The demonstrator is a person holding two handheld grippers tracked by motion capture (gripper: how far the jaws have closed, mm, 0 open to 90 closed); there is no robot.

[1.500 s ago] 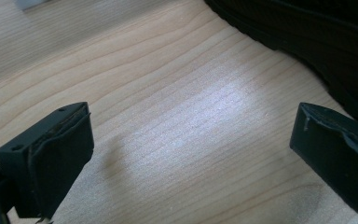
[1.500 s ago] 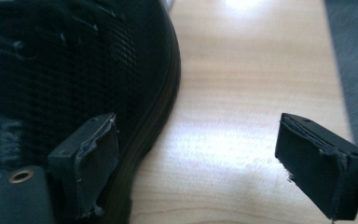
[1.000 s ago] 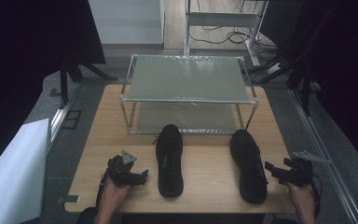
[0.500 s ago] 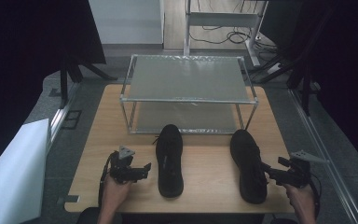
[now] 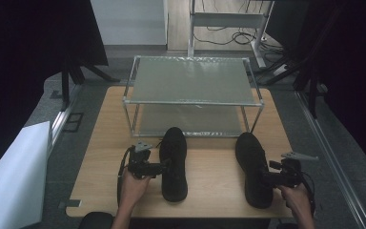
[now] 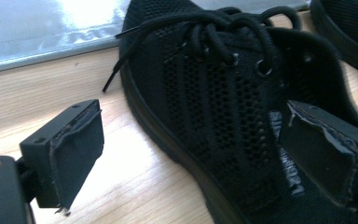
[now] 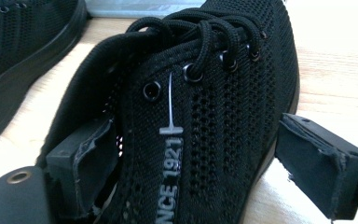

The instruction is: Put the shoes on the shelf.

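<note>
Left gripper (image 5: 166, 166) has moved up against the left black sneaker (image 5: 173, 162); right gripper (image 5: 262, 178) nearer the right black sneaker (image 5: 252, 167). Both straddle sidewalls, jaws apart. Two sneakers, two grippers.

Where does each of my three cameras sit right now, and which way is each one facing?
High view: above the near table edge, facing forward and down on the table, rack and both shoes; forearms, left gripper and right gripper show.
Left gripper view: rides that gripper, facing the left shoe; its fingers show.
Right gripper view: rides that gripper, facing the right shoe; its fingers show.
Shared: both gripper views catch the other shoe at an upper corner.
</note>
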